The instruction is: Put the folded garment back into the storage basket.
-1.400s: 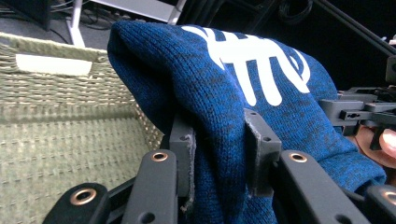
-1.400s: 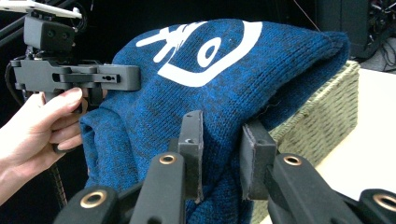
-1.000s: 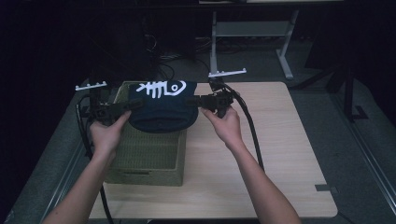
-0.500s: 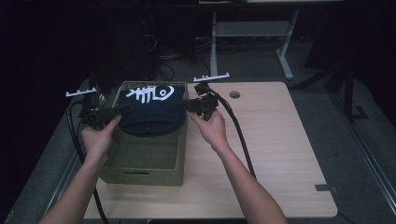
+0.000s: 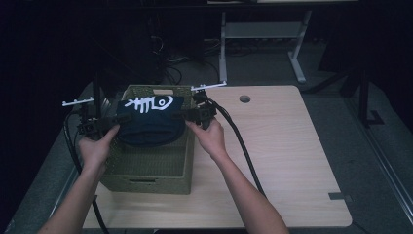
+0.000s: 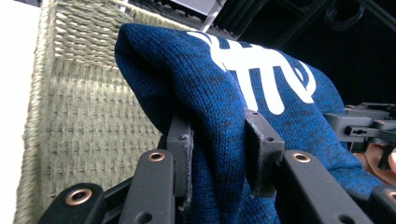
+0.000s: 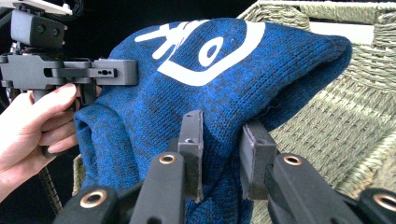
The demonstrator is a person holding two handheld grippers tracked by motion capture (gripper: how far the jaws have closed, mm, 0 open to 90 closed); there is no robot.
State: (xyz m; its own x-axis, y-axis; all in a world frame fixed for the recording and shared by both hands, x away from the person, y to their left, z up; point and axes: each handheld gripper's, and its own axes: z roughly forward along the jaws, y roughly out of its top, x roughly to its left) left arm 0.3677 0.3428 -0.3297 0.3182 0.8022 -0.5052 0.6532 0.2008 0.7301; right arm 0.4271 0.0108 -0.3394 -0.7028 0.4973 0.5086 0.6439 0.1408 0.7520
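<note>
Blue knit hat (image 5: 148, 124) hangs stretched left to right directly over the green woven basket (image 5: 146, 170), at its far end. Left gripper (image 5: 100, 126) pinches the hat's left edge, its jaws having just eased slightly with cloth between; right gripper (image 5: 195, 114) pinches the right edge. Straight down goes in.

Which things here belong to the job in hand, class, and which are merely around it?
In the job: blue knitted hat, clamped on each side by the left gripper and right gripper; green woven basket beneath it.

Merely around: wooden table, white metal stand on the floor behind.
</note>
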